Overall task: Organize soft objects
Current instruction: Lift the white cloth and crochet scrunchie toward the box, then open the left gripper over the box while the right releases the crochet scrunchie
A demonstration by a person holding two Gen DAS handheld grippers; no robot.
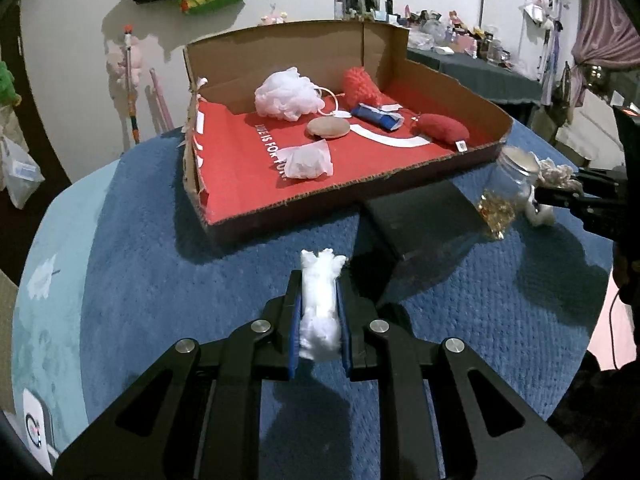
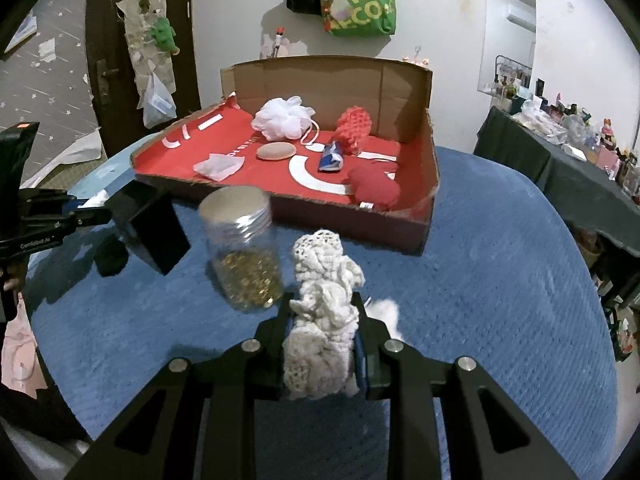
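My left gripper (image 1: 319, 300) is shut on a white cotton wad (image 1: 320, 304), held above the blue cloth in front of the cardboard box (image 1: 304, 208). My right gripper (image 2: 322, 320) is shut on a cream crocheted cloth (image 2: 324, 312); the cloth also shows at the right of the left wrist view (image 1: 556, 172). The red-lined box (image 2: 360, 224) holds a white loofah (image 1: 286, 94), a red knitted piece (image 1: 360, 86), a tan round pad (image 1: 328, 127), a blue pouch (image 1: 378, 116), a red cushion (image 1: 440, 128) and a crumpled white wrapper (image 1: 308, 160).
A clear jar of gold bits (image 2: 244, 248) with a silver lid stands on the blue cloth (image 2: 480, 280) next to a black box (image 2: 152, 224). A small white fluff (image 2: 386, 312) lies right of my right gripper. A cluttered dark table (image 2: 560, 152) stands at the right.
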